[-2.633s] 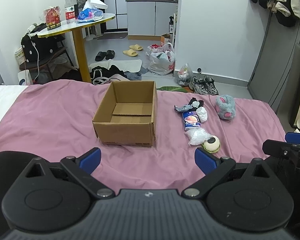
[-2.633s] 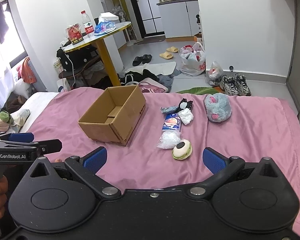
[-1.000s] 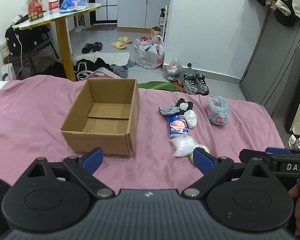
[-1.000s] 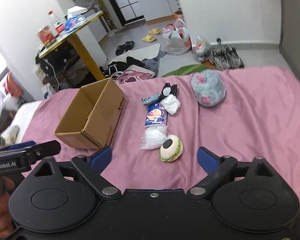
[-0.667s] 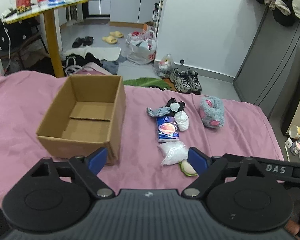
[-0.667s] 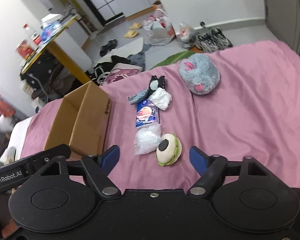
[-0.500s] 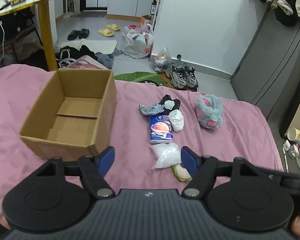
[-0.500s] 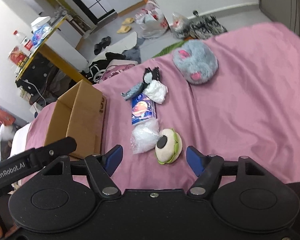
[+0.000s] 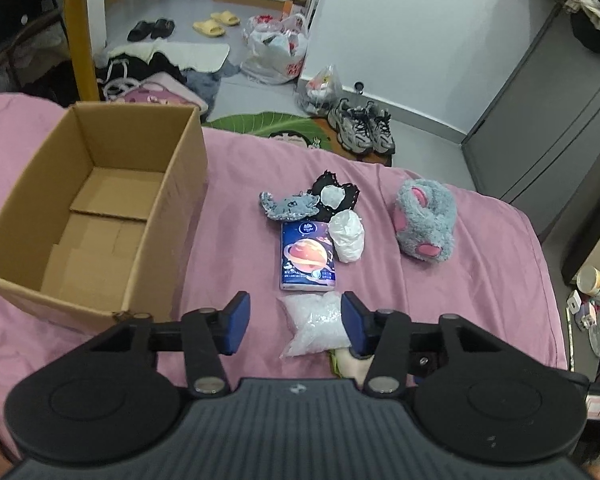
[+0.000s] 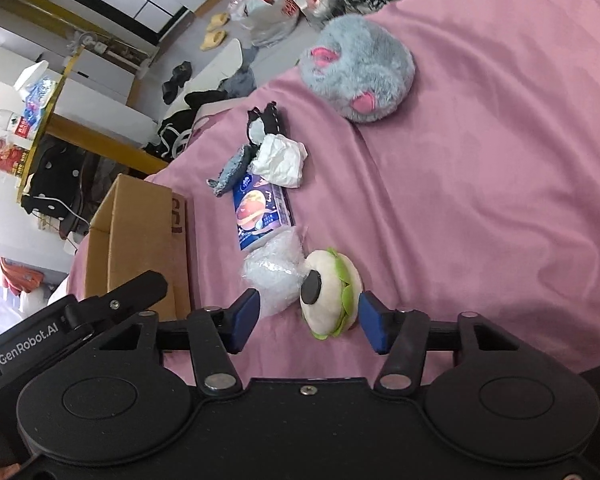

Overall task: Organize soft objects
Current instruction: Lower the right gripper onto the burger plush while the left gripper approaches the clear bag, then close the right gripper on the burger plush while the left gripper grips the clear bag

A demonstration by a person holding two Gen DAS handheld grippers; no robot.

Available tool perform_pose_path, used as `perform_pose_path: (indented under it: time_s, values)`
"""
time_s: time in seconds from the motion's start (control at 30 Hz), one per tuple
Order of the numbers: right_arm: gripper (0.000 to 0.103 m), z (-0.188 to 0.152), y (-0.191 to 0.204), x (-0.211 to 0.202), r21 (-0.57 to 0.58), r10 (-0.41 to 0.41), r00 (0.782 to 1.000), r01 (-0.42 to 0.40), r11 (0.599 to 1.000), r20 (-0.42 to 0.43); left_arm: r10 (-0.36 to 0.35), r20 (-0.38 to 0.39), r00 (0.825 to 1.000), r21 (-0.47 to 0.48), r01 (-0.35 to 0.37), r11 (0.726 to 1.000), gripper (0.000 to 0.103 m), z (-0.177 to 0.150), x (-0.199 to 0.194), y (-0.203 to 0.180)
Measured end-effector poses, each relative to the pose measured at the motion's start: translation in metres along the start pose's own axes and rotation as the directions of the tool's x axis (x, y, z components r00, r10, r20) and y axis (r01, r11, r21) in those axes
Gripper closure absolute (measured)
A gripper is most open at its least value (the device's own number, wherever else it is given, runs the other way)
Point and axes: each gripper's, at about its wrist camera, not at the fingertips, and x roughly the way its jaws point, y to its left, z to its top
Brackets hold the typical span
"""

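An open, empty cardboard box (image 9: 100,208) sits at the left on the pink bedsheet (image 9: 460,300). To its right lie a grey fabric toy (image 9: 288,208), a black-and-white piece (image 9: 334,196), a crumpled white wad (image 9: 347,236), a planet-print tissue pack (image 9: 307,258) and a grey-pink fluffy plush (image 9: 426,220). My left gripper (image 9: 295,326) hovers over a clear plastic bag (image 9: 318,328); its jaws are closing with the bag between them, and the left pad stands clear of it. My right gripper (image 10: 308,322) straddles a cream-and-green burger plush (image 10: 330,292); its jaws are closing and the pads stand apart from it.
The bed's far edge drops to a floor with sneakers (image 9: 362,128), plastic bags (image 9: 276,48) and slippers. A yellow table leg (image 9: 82,32) stands behind the box. A grey cabinet (image 9: 548,120) and a bottle (image 9: 596,284) lie past the bed's right edge.
Both grippers have dropped and moved in over the bag and the burger plush, and both pairs of jaws have narrowed. The right view has rolled, tilting the scene.
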Motion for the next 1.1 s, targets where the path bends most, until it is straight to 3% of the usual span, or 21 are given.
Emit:
perform_pose_path:
  time_s: [0.13, 0.4, 0.6, 0.9, 1.1]
  values:
    - [0.05, 0.0, -0.003, 0.012, 0.046, 0.012, 0.999, -0.01, 0.999, -0.037, -0.016, -0.039, 0.999, -0.018, 0.016, 1.0, 0.055, 0.004, 0.016, 0.0]
    - [0.05, 0.004, -0.004, 0.027, 0.078, -0.043, 0.998, 0.047, 0.996, -0.049, -0.071, -0.107, 0.992, -0.045, 0.066, 0.997, 0.055, 0.006, 0.053, 0.003]
    - [0.051, 0.004, -0.002, 0.044, 0.07, -0.086, 0.994, 0.091, 0.993, -0.074, -0.145, -0.176, 0.974, -0.163, 0.116, 0.98, 0.053, 0.004, 0.081, 0.018]
    - [0.065, 0.007, -0.005, 0.053, 0.078, -0.105, 0.991, 0.111, 0.991, -0.082, -0.222, -0.22, 0.95, -0.278, 0.158, 0.948, 0.053, 0.001, 0.105, 0.026]
    - [0.074, 0.004, -0.005, 0.045, 0.067, -0.091, 0.994, 0.094, 0.993, -0.054, -0.214, -0.204, 0.955, -0.305, 0.145, 0.941, 0.071, 0.002, 0.101, 0.028]
